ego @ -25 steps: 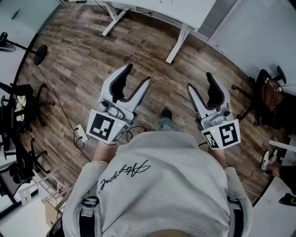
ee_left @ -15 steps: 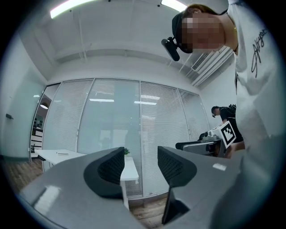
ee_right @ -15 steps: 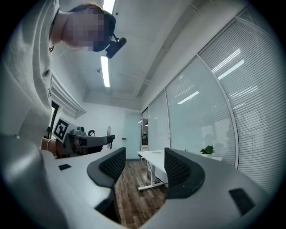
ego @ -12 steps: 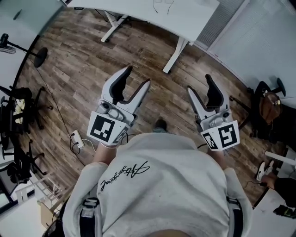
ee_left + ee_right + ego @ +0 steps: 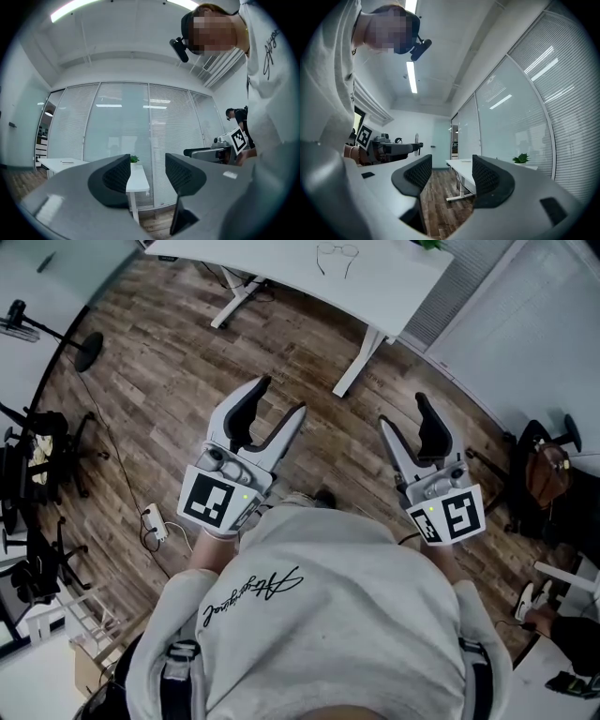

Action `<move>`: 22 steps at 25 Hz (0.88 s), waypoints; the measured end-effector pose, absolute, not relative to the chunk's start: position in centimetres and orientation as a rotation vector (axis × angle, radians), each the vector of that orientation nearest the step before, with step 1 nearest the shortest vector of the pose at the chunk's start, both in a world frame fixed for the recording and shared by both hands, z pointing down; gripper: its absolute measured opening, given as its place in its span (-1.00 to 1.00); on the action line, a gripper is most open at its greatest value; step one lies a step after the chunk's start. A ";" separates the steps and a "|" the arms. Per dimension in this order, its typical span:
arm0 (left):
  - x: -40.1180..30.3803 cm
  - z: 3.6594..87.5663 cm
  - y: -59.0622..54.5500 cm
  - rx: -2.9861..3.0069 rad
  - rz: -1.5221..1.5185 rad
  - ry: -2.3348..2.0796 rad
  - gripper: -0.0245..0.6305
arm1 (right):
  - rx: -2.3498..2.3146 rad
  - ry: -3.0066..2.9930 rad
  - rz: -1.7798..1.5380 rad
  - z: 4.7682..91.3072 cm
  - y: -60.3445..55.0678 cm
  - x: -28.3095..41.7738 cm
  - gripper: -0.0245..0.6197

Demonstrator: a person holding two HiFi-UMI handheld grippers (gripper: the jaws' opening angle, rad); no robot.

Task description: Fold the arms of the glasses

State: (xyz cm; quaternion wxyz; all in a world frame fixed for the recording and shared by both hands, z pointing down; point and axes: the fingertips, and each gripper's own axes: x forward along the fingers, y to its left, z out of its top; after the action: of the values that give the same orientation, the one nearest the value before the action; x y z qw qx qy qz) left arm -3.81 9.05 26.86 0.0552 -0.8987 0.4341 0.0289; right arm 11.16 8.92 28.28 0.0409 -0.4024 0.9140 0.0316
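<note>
– Where did that leave you and the job?
– Standing over the wooden floor (image 5: 159,362), short of the white table (image 5: 281,266) ahead. My left gripper (image 5: 279,397) and my right gripper (image 5: 403,411) were held out in front of my chest, each with its jaws spread wide and nothing between them. The glasses (image 5: 337,251) lay on the far part of that tabletop, well apart from both grippers. From there they were too small for me to tell whether the arms were out or in

– How did you reckon they would handle?
– Light and thin-framed, going by the outline, so easy to skid across a smooth top and easy to bend. I judged it best to pin the front at the bridge or one rim with one gripper, gently, keeping the pads off the lenses. The other gripper could then push each arm near its hinge. Squeezing an arm mid-length would risk twisting it

– Anything to put them in?
– No case that I could see. A brown bag (image 5: 548,454) sat off to my right, its contents hidden. A small green plant (image 5: 520,158) stood at the table's end, its pot too small to make out
</note>
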 end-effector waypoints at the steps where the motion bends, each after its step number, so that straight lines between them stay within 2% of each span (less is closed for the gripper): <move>1: -3.9 26.8 9.0 -2.727 0.090 1.322 -0.26 | -1.232 2.801 0.098 28.3 8.9 11.2 -0.15; 22: -5.8 28.0 9.9 -2.714 0.023 1.427 -0.30 | -1.166 2.816 0.033 29.2 8.8 10.2 -0.17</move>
State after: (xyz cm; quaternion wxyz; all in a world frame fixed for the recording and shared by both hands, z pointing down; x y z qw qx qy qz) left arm -5.76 9.95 28.03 0.0375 -0.8844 0.4651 0.0075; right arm 10.20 8.84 29.17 0.0466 -0.3821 0.9229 0.0108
